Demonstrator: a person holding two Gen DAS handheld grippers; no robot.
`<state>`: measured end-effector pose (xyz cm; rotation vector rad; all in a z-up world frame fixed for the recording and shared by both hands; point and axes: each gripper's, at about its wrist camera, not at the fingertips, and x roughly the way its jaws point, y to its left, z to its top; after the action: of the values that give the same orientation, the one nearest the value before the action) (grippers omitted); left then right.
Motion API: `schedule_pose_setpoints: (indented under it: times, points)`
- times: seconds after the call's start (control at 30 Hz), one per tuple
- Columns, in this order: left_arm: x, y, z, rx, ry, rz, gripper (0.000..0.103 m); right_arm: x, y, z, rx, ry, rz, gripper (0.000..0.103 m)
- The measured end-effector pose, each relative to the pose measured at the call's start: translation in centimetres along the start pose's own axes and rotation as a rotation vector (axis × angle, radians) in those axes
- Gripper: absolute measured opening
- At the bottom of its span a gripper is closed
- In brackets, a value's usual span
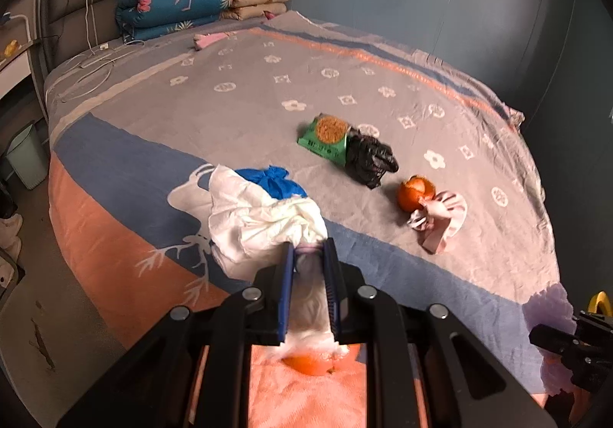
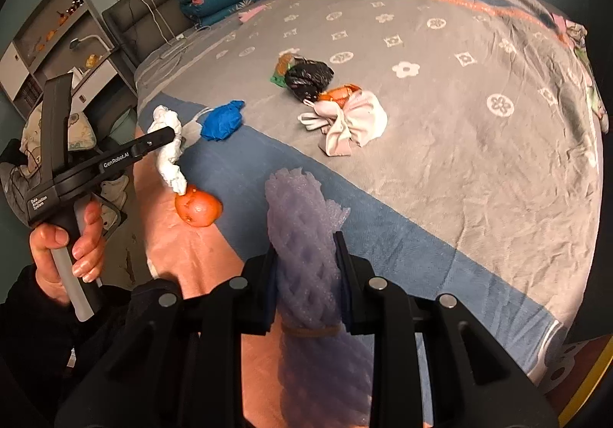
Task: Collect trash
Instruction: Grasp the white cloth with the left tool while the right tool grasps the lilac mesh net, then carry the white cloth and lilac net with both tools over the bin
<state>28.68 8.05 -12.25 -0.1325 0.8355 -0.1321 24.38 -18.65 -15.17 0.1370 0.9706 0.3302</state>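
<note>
My left gripper (image 1: 309,250) is shut on a crumpled white tissue (image 1: 260,221), held above the bed's near edge; it also shows in the right wrist view (image 2: 168,148). An orange peel piece (image 2: 198,208) lies under the tissue's lower end. My right gripper (image 2: 306,248) is shut on a purple foam fruit net (image 2: 302,236). On the bed lie a blue wad (image 1: 274,181), a green snack packet (image 1: 325,136), a black plastic bag (image 1: 369,159), another orange peel (image 1: 415,192) and a pink-white wrapper (image 1: 442,221).
The patterned bedspread (image 1: 383,91) covers the bed. Folded quilts (image 1: 180,6) and a charger cable (image 1: 92,60) sit at the headboard. A pale bin (image 1: 27,156) stands on the floor at left. Shelves (image 2: 57,33) stand beside the bed.
</note>
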Motion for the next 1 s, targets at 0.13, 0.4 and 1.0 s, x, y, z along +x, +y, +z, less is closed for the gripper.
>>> schedule_pose_setpoints:
  times: [0.13,0.4,1.0]
  points:
    - [-1.8,0.0,0.1,-0.005,-0.031,-0.008,0.015,-1.5,0.7,0.0,-0.017,-0.021,0.001,0.025]
    - [-5.7,-1.1,0.3,0.013,-0.098,-0.043,0.015,-5.0,1.4,-0.2,-0.046,-0.081,-0.002,0.025]
    - [-13.4,-8.3,-0.4,0.091,-0.208,-0.2,0.015,-15.1,-0.8,-2.0,-0.017,-0.247,-0.077,0.025]
